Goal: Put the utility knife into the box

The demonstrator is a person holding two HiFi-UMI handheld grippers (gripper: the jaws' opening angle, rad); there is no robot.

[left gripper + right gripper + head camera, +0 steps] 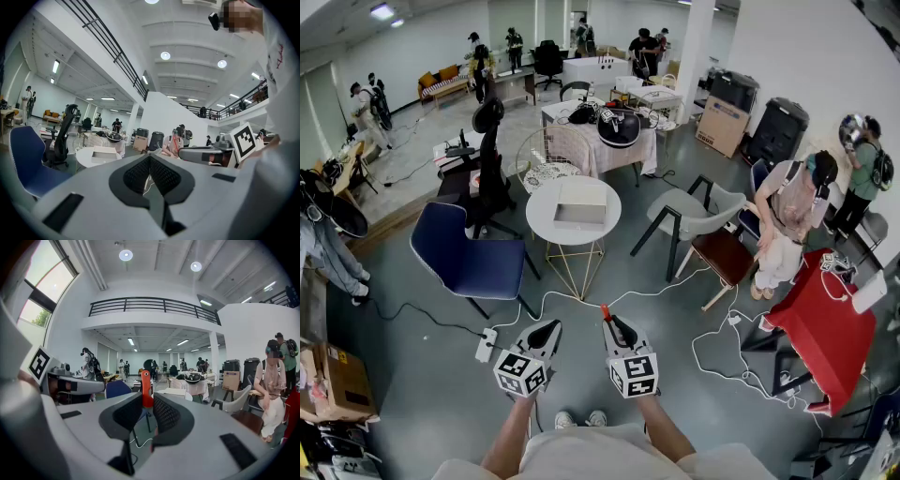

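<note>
Knife held, box far off
The right gripper (610,326) pinches the thin orange plastic utility knife (146,383) (tip up); the left gripper (150,161) has its jaws pressed together, empty. The shallow white box (580,208) sits well apart on the round white table (546,231).

Box (581,204) on table (546,227), chair (469,258) to its left.

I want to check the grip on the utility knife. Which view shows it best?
The right gripper view: the orange utility knife stands upright, clamped between the jaws of the right gripper. The head view shows only its orange tip past the jaws. The left gripper view doesn't show it clearly.
</note>
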